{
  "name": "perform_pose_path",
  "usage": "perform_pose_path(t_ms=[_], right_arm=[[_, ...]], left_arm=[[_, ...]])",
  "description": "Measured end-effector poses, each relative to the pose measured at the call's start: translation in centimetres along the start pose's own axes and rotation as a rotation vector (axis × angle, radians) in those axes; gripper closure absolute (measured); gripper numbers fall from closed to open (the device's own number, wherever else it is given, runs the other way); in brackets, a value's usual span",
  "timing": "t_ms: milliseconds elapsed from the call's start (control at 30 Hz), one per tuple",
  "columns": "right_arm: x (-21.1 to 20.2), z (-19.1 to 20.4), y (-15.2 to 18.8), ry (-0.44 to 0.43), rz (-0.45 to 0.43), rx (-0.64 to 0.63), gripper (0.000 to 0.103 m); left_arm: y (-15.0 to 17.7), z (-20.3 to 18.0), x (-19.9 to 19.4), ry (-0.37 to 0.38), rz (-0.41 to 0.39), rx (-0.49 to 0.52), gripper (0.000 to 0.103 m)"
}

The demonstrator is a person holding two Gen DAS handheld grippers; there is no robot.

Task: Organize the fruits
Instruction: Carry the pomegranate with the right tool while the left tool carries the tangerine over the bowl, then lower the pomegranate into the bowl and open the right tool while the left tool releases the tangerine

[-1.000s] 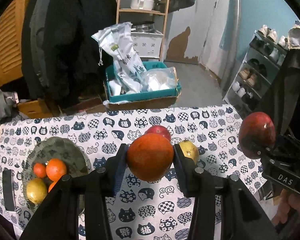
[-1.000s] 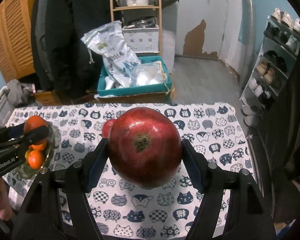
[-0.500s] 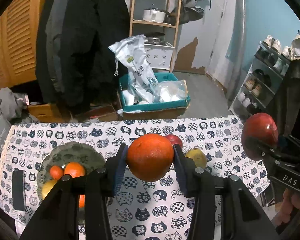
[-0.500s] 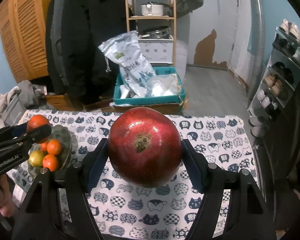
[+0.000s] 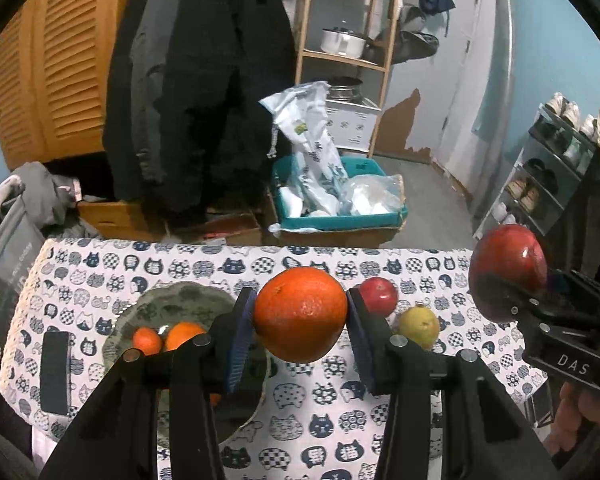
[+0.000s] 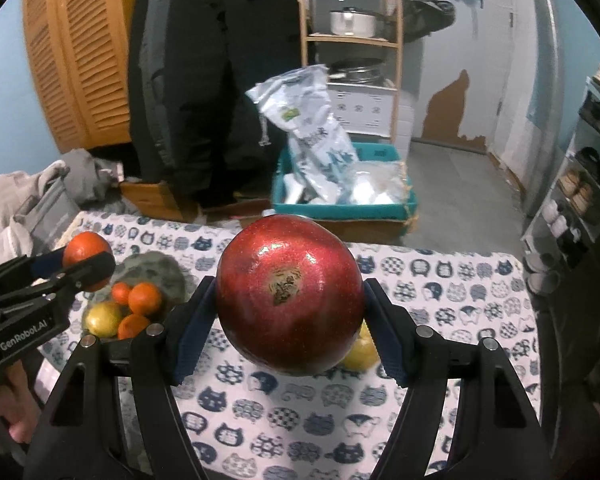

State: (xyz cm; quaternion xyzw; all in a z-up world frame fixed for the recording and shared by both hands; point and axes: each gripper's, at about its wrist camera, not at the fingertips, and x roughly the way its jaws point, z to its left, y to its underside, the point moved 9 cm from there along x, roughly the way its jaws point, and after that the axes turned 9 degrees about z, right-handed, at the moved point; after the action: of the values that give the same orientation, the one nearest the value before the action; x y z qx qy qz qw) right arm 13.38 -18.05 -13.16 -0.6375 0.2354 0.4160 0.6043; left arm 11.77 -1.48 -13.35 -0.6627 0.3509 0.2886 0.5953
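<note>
Both hands have lifted off the table: left gripper clamps the orange, right gripper clamps the pomegranate, plate next.

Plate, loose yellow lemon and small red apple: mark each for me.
plate (image 5: 168, 300), left wrist view, bare far rim.
yellow lemon (image 5: 419, 327), left wrist view, its middle.
small red apple (image 5: 378, 295), left wrist view, its middle.
</note>
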Motion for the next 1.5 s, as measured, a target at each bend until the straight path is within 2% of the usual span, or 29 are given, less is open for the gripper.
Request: perform_pose_path(t_ms=[433,733,1133,1500], right_arm=[[2.7,7.7,-1.5,-0.081,0.034,-0.099,0.031],[5.0,12.5,-2.3,-0.141,0.061,-0.142,0.031],[9.5,16.7,-1.6,-0.198,0.141,-0.158,0.031],[14.0,18.1,0.9,-0.2,0.241,-0.172,0.031]], left_arm=[[0.9,7.2,-0.5,-0.063,0.004,-0.101,0.057],[2.7,12.7,0.4,-0.105,0.044,-0.187,0.057],[6.7,16.3,4.1,-0.099,0.165,-0.231,0.057],[10.4,17.6,7.9,-0.079,0.294,-0.271,0.057]])
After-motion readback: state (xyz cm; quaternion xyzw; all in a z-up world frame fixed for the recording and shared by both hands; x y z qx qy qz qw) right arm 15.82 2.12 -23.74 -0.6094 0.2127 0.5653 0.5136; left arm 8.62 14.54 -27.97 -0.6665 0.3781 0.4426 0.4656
